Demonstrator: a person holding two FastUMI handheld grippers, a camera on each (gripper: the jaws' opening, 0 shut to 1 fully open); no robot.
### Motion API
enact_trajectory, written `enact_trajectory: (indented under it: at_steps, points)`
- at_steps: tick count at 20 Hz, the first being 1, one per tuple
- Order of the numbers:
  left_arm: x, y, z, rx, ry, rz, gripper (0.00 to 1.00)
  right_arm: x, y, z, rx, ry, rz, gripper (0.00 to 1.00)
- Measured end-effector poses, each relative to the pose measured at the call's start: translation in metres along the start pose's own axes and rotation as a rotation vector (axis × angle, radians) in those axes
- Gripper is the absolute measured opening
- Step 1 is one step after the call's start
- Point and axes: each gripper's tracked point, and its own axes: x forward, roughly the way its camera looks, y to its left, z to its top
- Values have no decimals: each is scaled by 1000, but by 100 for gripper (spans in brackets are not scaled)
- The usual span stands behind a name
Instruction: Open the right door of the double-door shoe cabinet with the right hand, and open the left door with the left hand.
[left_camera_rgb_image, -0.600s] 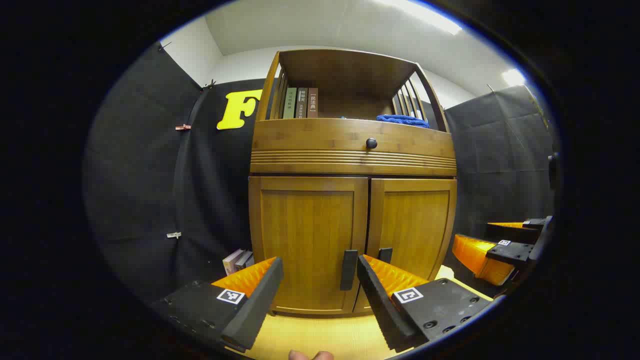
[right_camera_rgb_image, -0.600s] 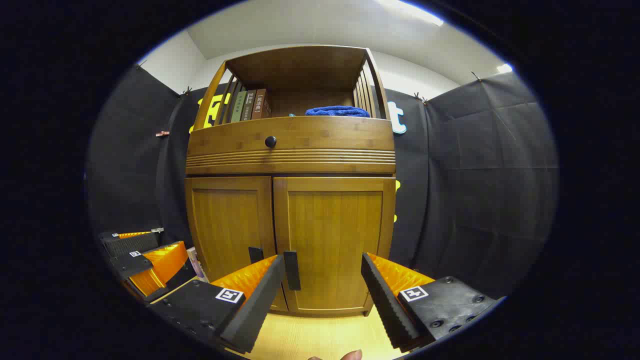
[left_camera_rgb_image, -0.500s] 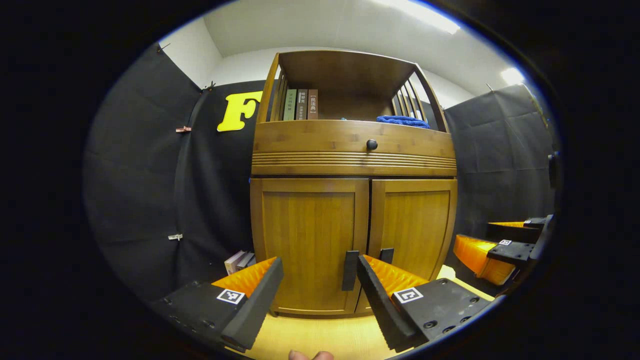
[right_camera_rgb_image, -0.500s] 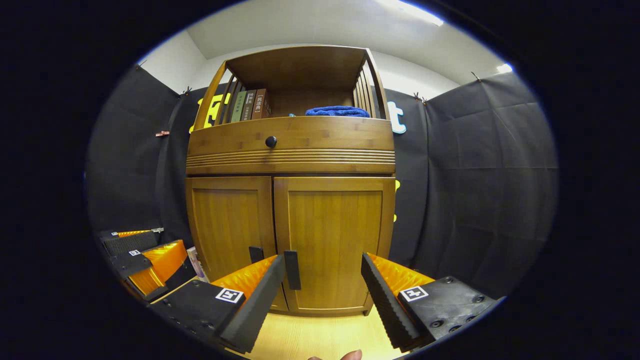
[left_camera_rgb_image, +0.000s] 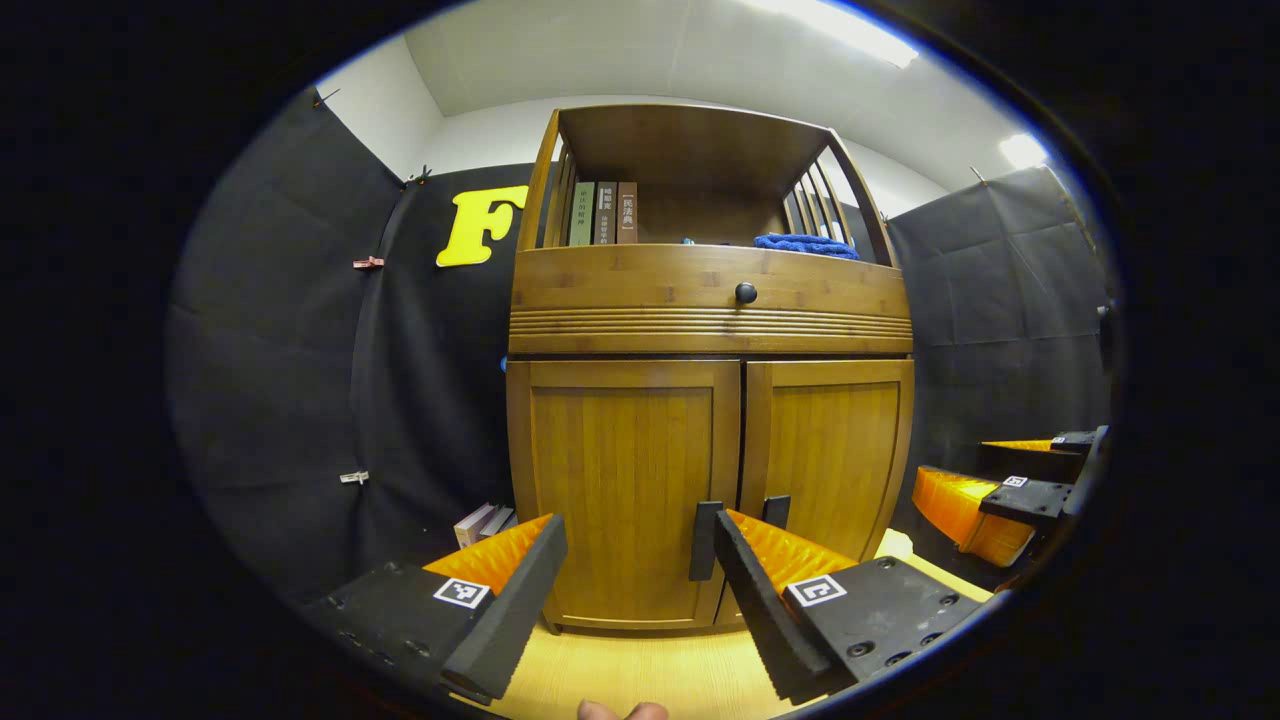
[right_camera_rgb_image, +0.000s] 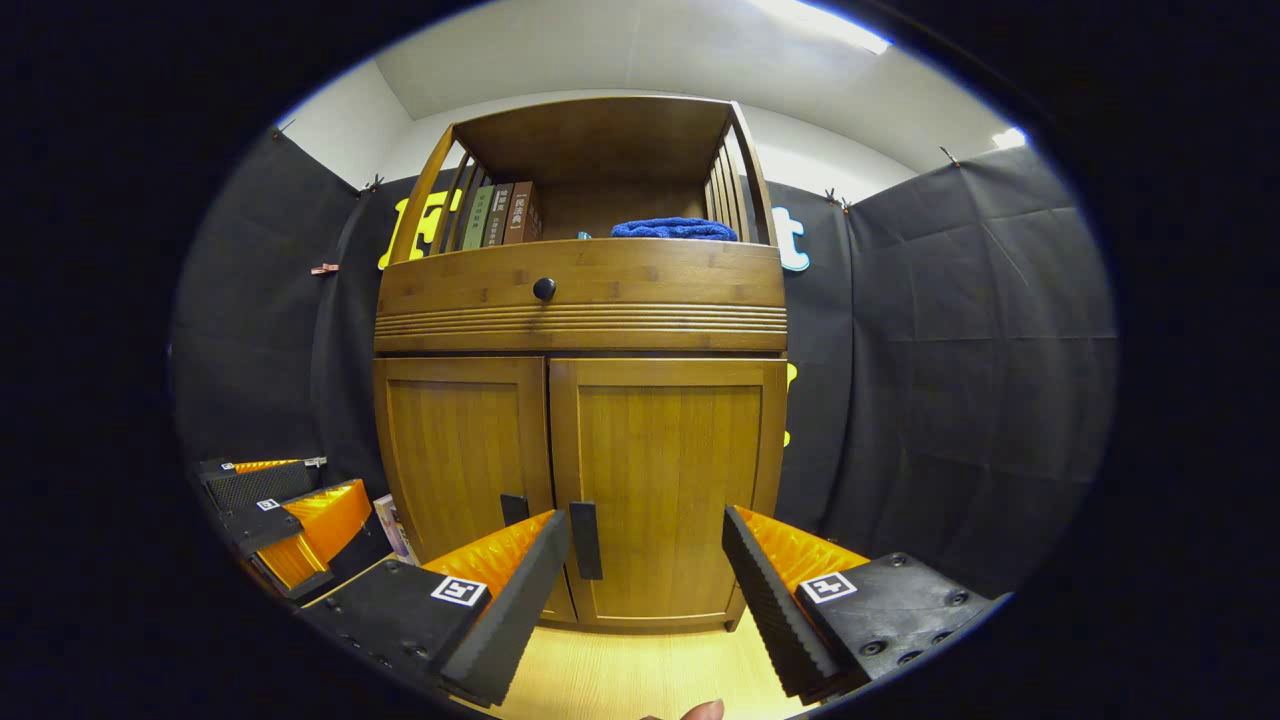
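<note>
The wooden shoe cabinet stands in front of me with both doors shut. In the left gripper view, the left door (left_camera_rgb_image: 620, 480) has a dark vertical handle (left_camera_rgb_image: 703, 541) at its inner edge. My left gripper (left_camera_rgb_image: 638, 525) is open and short of that door, its right-hand fingertip near the handle. The right gripper (left_camera_rgb_image: 1000, 495) shows off to the right. In the right gripper view, the right door (right_camera_rgb_image: 670, 470) carries its handle (right_camera_rgb_image: 586, 540) close to the left-hand fingertip of my open right gripper (right_camera_rgb_image: 646, 520). The left gripper (right_camera_rgb_image: 285, 510) shows at the far left. Nothing is held.
Above the doors is a drawer with a round dark knob (left_camera_rgb_image: 745, 293). The open shelf holds upright books (left_camera_rgb_image: 600, 213) and a blue cloth (left_camera_rgb_image: 805, 244). More books (left_camera_rgb_image: 482, 520) lie on the floor left of the cabinet. Pale wooden floor (left_camera_rgb_image: 640, 675) lies below me.
The cabinet sits a little lower in both views and slightly further right in the left gripper view. Both grippers stay open and the doors stay shut.
</note>
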Motion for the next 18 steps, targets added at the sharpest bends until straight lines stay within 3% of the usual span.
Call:
enact_trajectory:
  at_steps: [10,18]
  points:
    - [2,0,-3,0,2,-3,93,8,14,-11,4,16,35,98]
    - [7,2,-16,5,26,2,93,58,35,-45,10,40,73,98]
